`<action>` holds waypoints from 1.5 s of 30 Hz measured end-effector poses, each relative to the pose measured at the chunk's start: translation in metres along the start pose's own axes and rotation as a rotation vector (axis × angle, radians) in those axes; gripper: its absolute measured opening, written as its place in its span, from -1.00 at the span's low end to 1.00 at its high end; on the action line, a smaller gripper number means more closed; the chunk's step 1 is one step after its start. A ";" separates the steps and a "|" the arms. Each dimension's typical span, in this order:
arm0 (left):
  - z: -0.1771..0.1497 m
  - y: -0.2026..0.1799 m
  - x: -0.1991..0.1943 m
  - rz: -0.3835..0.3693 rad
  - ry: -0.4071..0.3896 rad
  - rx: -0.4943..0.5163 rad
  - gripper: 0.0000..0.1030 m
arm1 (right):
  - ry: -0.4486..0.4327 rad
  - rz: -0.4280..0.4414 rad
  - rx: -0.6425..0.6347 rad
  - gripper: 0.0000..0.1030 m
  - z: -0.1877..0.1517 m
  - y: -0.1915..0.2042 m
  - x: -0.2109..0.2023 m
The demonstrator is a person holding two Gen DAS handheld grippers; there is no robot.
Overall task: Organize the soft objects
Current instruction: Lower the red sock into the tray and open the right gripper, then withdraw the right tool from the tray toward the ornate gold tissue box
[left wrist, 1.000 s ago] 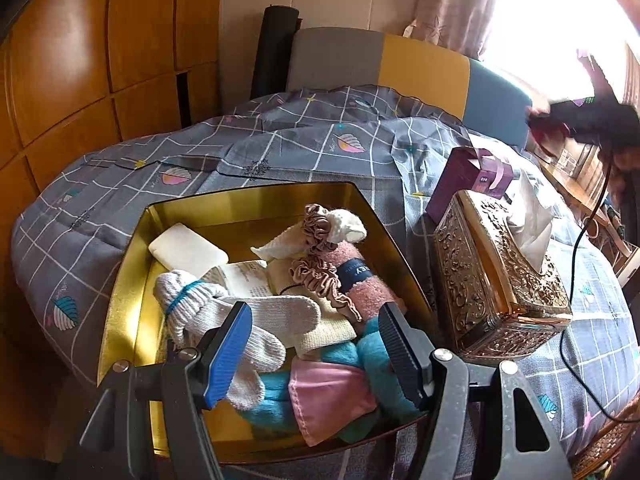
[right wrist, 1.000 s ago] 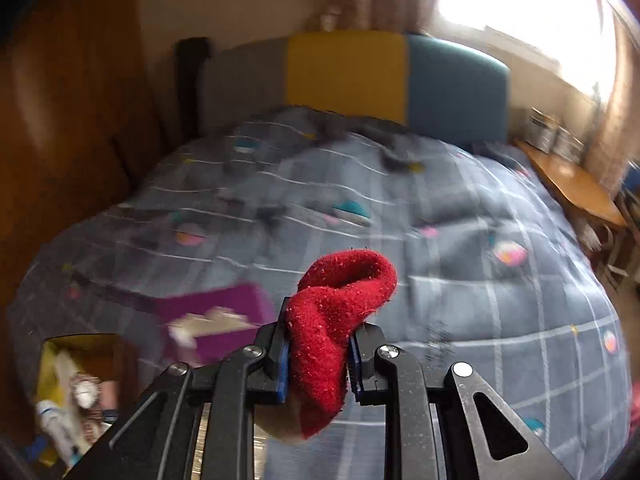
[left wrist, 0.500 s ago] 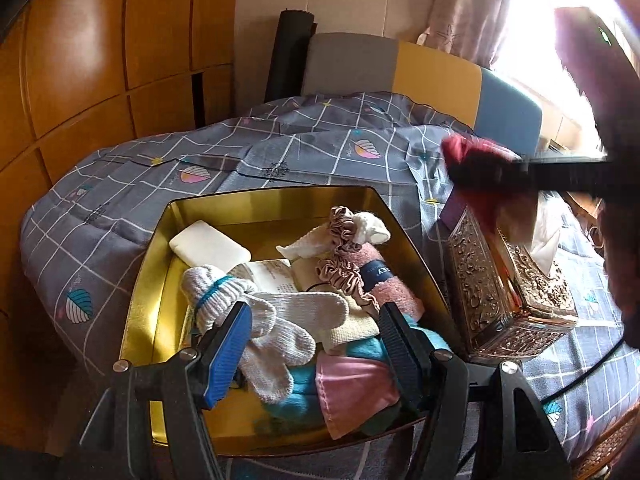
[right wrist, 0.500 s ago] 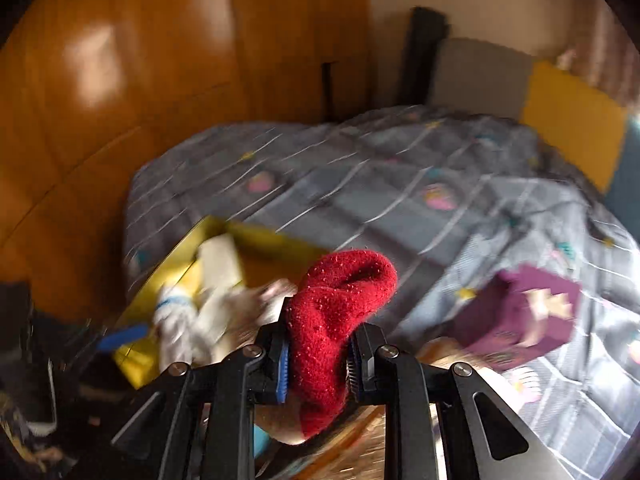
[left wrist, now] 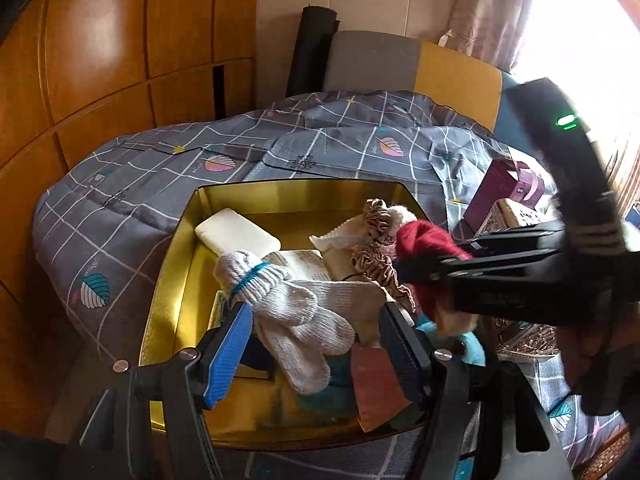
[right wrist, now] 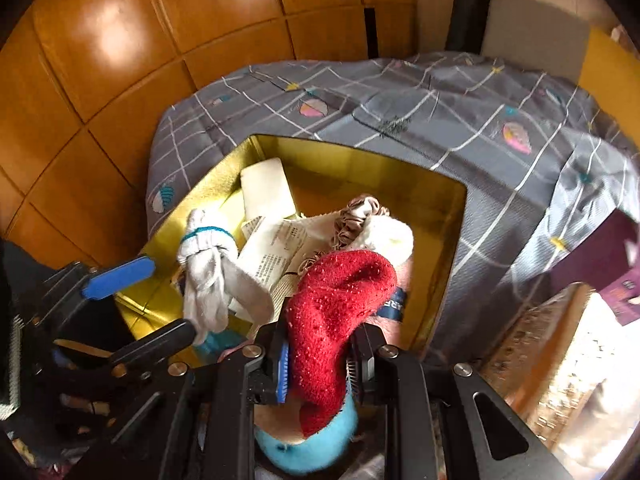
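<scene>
Right tool (right wrist: pixel 318 364): my right-hand tool is clamped narrow on a red sock (right wrist: pixel 340 308); the sock's folded top stands above the pads, its lower end hangs below them.
Red sock, position: over the near right part of the gold box (left wrist: pixel 280 196), above the pile. In the left wrist view the red sock (left wrist: pixel 424 240) sits at the tip of the right tool (left wrist: pixel 416 268), which reaches in from the right.
Left tool (left wrist: pixel 316 344): my left-hand tool stands wide with nothing between the pads; the blue pad (left wrist: pixel 228 356) is over the box's near left, the other pad over the near right.
White gloves (left wrist: pixel 296 312): bundled with a blue band, lying in the box between the left tool's pads.
Writing: a dark blue label (right wrist: pixel 394 306) just behind the red sock shows white letters, partly hidden, not readable. A printed paper sheet (right wrist: pixel 276 256) carries small text, too fine to read.
Other box contents: teal fabric (right wrist: pixel 308 440) and a pink piece (left wrist: pixel 376 384) nearest; a brown scrunchie (left wrist: pixel 376 256) and a cream sock (right wrist: pixel 388 236) mid-box; a white block (left wrist: pixel 236 236) at the far left corner.
Open room: bare gold floor shows along the box's left wall and far wall.
Edges: the box rim rests on the grey checked bedspread (left wrist: pixel 160 184). An ornate tissue box (left wrist: pixel 520 220) stands just right of the gold box, a purple carton (left wrist: pixel 504 188) behind it.
Far: wooden wall panels (left wrist: pixel 100 40) left, headboard (left wrist: pixel 400 64) beyond the bed.
</scene>
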State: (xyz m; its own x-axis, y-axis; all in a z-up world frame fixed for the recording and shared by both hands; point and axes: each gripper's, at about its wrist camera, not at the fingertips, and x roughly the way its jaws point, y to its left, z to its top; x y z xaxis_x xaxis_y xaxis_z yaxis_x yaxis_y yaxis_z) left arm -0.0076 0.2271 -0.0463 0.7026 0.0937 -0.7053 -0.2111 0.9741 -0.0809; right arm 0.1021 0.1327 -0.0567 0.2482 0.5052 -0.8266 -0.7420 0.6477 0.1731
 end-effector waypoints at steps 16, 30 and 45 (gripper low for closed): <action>-0.002 0.015 0.000 0.018 -0.001 -0.049 0.29 | 0.041 -0.177 -0.029 -0.54 0.005 0.006 0.045; 0.000 0.028 -0.005 0.049 -0.024 -0.103 0.29 | -0.081 -0.182 0.007 0.23 -0.010 0.008 0.005; 0.002 0.024 -0.014 0.083 -0.055 -0.099 0.29 | -0.127 -0.311 -0.043 0.13 -0.004 0.016 0.005</action>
State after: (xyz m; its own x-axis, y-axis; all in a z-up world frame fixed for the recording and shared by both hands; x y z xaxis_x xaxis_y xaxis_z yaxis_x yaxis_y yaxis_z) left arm -0.0209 0.2497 -0.0368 0.7159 0.1866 -0.6728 -0.3340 0.9377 -0.0954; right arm 0.0887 0.1433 -0.0602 0.5403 0.3560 -0.7625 -0.6436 0.7585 -0.1019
